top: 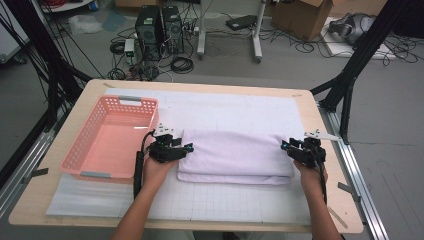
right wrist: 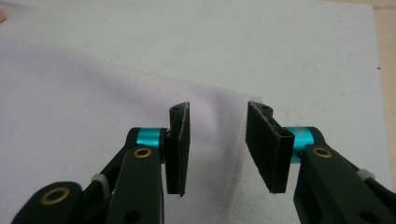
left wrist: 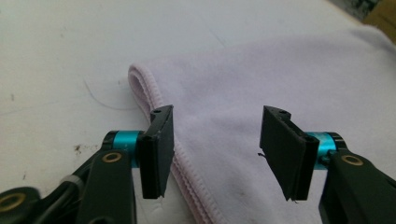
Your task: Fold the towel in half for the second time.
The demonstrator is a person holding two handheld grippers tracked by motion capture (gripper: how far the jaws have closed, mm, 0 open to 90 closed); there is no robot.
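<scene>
While both tongs gape, the folded towel point(top: 235, 156) lies between them.

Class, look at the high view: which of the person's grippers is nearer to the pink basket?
Left. The left gripper sits at the folded towel's left end, just beside the basket; the right gripper is at the towel's far right end, a towel's length away.

Pink plastic basket point(top: 111, 139) on left side of the wooden table point(top: 330, 200), resting partly on the white gridded mat point(top: 230, 200) that covers most of the tabletop. Floor beyond far edge: two black computer towers point(top: 160, 32), tangled cables point(top: 182, 64), white stand legs point(top: 257, 35), cardboard box point(top: 300, 17) near far right. Black frame struts point(top: 350, 75) at both sides.
</scene>
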